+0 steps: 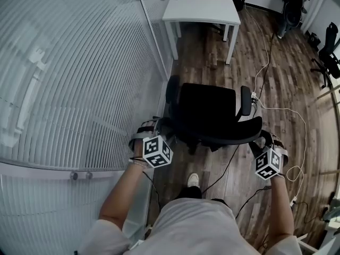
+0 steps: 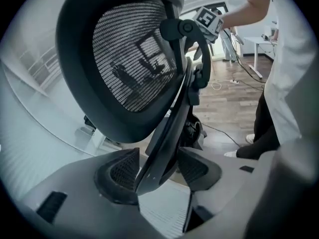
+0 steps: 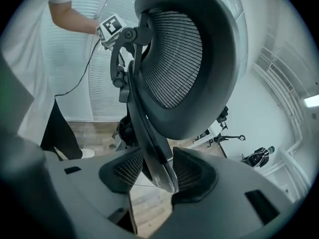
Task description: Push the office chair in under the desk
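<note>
From the head view you see little of the office chair [image 1: 210, 110] besides its seat, its armrests and the top edge of the backrest [image 2: 124, 59]. Its base and wheels are hidden under the seat. The tips of your left claw [image 1: 152, 129] and right claw [image 1: 264, 141] are lost behind the ends of that backrest.

Each gripper view shows more. Both claws stand wide open, and each has the dark rim of the mesh backrest running between its pads. Neither claw is clamped on the rim. Whether a pad brushes the rim is hard to tell.

The chair stands with its seat towards the white desk [image 1: 201, 9], well apart from it, with bare floor [image 1: 276, 84] between them. The desk sits at the top edge of the frame.

The floor is dark wood plank, and a pale cable [image 1: 297, 116] trails across it to the right of the chair. A glass wall [image 1: 69, 89] with horizontal blinds fills the left side. Other dark chairs at the top and right edges are cut off. Your own shoe [image 1: 193, 179] shows just behind the chair.
</note>
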The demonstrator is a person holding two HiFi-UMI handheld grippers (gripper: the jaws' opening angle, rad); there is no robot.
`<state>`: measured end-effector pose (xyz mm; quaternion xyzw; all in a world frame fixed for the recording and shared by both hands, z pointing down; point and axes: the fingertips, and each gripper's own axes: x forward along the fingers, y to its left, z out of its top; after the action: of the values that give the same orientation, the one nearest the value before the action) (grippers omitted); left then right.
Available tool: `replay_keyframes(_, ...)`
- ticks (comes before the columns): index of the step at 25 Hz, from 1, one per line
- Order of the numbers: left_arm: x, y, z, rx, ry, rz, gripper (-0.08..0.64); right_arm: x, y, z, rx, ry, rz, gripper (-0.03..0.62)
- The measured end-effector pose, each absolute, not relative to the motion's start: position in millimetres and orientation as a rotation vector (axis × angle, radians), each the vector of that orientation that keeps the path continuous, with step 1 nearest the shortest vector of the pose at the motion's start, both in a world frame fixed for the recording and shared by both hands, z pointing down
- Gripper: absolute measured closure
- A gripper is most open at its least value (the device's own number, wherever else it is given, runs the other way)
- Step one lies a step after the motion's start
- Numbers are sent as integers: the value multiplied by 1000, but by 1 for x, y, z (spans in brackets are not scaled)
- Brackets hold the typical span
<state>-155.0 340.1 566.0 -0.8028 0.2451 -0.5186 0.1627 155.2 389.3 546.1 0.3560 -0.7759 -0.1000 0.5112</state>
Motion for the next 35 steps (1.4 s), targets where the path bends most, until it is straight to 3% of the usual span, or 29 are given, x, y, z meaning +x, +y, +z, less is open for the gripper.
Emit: replay_keyframes(35, -154, 263, 588, -2261, 618, -1583, 353, 149, 316, 566, 777, -1831, -210, 428)
